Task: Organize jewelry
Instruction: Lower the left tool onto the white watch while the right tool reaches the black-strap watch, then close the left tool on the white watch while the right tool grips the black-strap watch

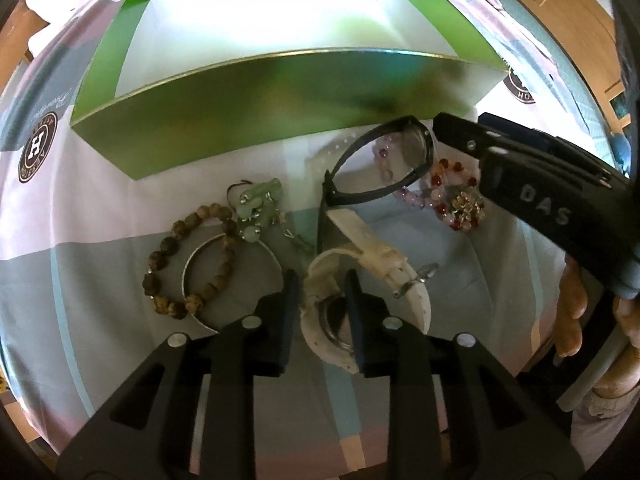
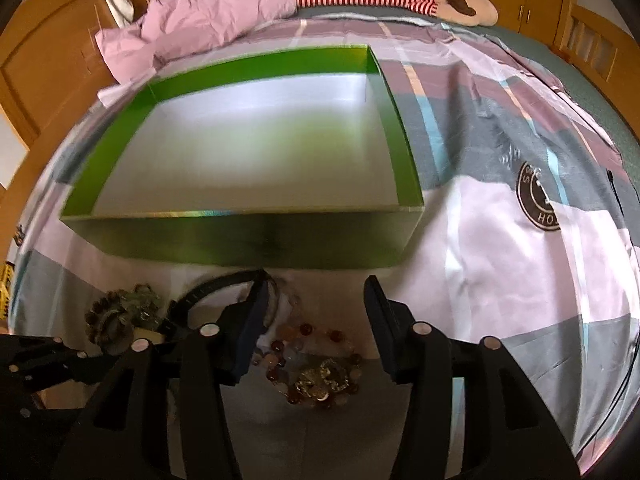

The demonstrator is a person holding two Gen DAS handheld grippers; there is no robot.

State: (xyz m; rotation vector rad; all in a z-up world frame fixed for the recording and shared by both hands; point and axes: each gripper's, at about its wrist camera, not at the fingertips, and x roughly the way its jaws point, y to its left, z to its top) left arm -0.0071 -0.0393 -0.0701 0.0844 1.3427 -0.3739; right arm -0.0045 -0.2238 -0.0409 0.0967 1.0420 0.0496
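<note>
Left tongs: matte black plastic frame, two dark blue-black rectangular pads, four round silver pivot pins set in a row, triangular cut-outs in the outer arms at 7 and 5 o'clock. Right tongs: same black build, same silver pins and flat dark pads; seen in the left wrist view at 3 o'clock, its black body carries raised letters "DAS" and small screws. Hand behind it, with a pale sleeve at 4 o'clock.

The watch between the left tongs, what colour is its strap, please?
The watch strap is off-white, clearest in the left wrist view.
</note>
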